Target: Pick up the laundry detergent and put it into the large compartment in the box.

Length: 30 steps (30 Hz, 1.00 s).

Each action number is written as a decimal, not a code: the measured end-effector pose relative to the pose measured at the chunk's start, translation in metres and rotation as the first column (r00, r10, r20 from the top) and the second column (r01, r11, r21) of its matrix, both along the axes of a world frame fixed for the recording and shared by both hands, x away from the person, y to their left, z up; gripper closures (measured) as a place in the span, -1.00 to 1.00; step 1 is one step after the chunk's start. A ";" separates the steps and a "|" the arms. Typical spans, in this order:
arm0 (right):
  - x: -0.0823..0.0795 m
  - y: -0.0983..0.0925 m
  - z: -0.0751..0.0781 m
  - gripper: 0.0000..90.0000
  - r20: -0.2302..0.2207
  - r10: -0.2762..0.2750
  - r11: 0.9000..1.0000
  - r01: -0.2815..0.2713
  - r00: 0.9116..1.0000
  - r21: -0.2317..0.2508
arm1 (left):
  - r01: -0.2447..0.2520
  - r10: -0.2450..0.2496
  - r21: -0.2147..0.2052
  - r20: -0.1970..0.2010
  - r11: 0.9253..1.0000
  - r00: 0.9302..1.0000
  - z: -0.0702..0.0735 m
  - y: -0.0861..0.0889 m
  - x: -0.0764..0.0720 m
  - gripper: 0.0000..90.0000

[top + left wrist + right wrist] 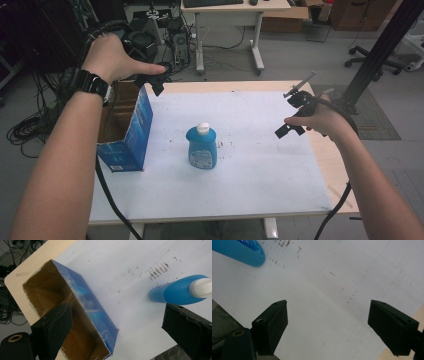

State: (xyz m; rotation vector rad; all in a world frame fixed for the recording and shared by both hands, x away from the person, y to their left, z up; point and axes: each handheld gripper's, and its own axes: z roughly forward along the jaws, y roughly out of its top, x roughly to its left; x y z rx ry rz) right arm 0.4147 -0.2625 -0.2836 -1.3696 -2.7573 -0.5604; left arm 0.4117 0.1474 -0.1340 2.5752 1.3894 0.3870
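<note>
Bottle (202, 147): blue, white-capped, stood upright mid-table on the white sheet (250, 165).
Box (131, 132): blue carton, open-topped, just left of the bottle.
Left gripper (156, 80): held above the box, jaws spread wide, nothing gripped.
Right gripper (289, 125): held over the table's right side, jaws wide, empty.

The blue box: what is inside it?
The box stands open at the top. The left gripper view shows bare brown cardboard walls and nothing in it. The left gripper, open, covers part of the inside, so that part cannot be checked.
</note>
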 end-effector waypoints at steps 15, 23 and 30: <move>-0.002 -0.004 0.000 -0.63 0.001 0.006 1.000 -0.006 1.000 0.000 | 0.077 -0.077 0.013 0.042 0.997 0.996 0.004 -0.007 0.002 -0.77; -0.001 -0.003 0.002 -0.63 0.004 0.010 1.000 -0.010 1.000 0.004 | 0.189 -0.190 0.026 0.095 0.982 0.977 0.006 -0.010 0.001 -0.74; 0.000 -0.005 -0.001 -0.64 0.001 0.011 1.000 -0.011 1.000 0.001 | 0.272 -0.274 0.029 0.095 0.962 0.957 0.003 -0.017 0.000 -0.73</move>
